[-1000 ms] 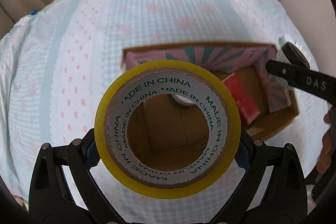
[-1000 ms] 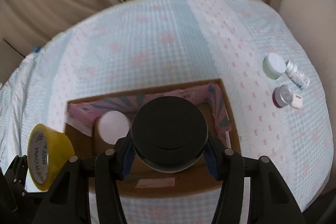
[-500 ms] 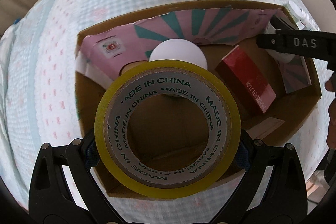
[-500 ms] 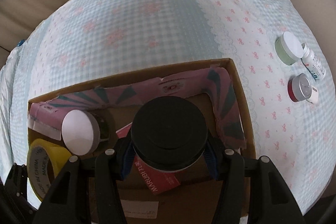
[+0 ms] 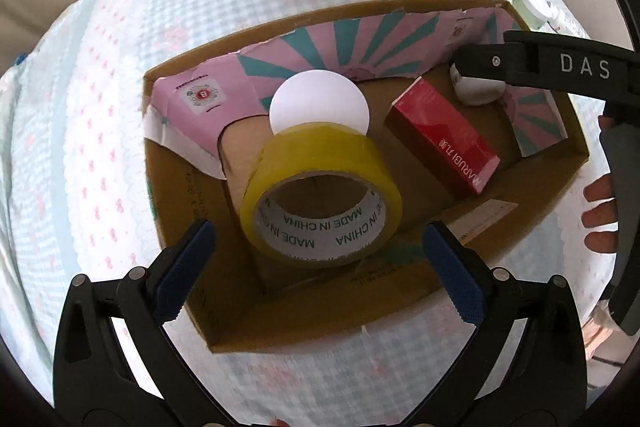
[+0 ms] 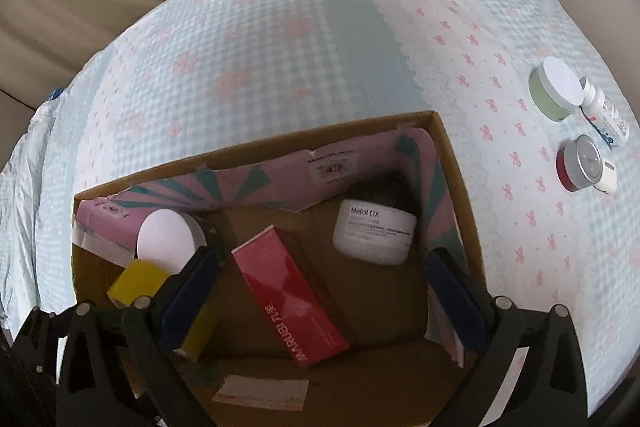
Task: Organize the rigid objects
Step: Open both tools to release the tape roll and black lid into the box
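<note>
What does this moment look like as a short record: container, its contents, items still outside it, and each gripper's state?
container: cardboard box with pink and teal lining, on a checked cloth
contents: yellow tape roll, red MARUBI carton, white Metol DX jar, white-lidded round container
outside box: green jar with white lid, small white bottle, red tin with silver lid, small white item beside the tin
left gripper: open, empty, above the tape roll
right gripper: open, empty, over the box
</note>
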A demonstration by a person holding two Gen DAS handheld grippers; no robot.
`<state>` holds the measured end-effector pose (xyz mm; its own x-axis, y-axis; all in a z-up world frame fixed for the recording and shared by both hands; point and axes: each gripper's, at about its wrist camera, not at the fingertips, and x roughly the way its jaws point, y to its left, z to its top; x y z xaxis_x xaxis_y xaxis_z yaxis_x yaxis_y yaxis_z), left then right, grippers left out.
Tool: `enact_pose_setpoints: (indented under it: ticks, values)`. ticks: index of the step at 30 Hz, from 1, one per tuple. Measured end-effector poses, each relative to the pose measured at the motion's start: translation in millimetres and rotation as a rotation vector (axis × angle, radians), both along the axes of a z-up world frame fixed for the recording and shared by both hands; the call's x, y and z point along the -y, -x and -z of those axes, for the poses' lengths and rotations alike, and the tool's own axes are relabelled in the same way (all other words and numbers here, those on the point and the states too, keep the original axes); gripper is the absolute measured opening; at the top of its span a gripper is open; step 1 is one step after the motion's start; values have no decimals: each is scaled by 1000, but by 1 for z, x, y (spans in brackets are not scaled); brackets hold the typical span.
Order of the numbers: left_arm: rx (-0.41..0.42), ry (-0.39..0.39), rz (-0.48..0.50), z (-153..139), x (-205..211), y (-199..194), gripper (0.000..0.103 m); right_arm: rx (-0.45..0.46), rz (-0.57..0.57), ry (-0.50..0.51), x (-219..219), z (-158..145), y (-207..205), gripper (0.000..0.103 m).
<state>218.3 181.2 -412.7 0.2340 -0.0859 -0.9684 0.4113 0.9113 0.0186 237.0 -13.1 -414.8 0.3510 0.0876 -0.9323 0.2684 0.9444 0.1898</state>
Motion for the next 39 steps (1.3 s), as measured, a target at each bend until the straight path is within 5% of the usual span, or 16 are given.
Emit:
enact_pose_setpoints:
  ticks: [13, 19, 25, 31, 39]
  values:
    - [99, 10, -53, -53, -14, 16, 103, 55, -33, 23, -8, -52, 20, 103]
    - [193, -28, -117, -117, -28, 32, 103, 125, -77, 71, -15, -113, 44, 103]
    - [299, 41, -167, -197, -40, 56, 103, 135, -146, 164, -23, -181, 74, 103]
    - [351, 110, -150, -252, -31, 87, 103, 164, -99, 177, -13, -229, 115, 103]
    - [370, 171, -68, -280, 24, 116, 103, 206, 50, 213, 37, -265, 176, 103]
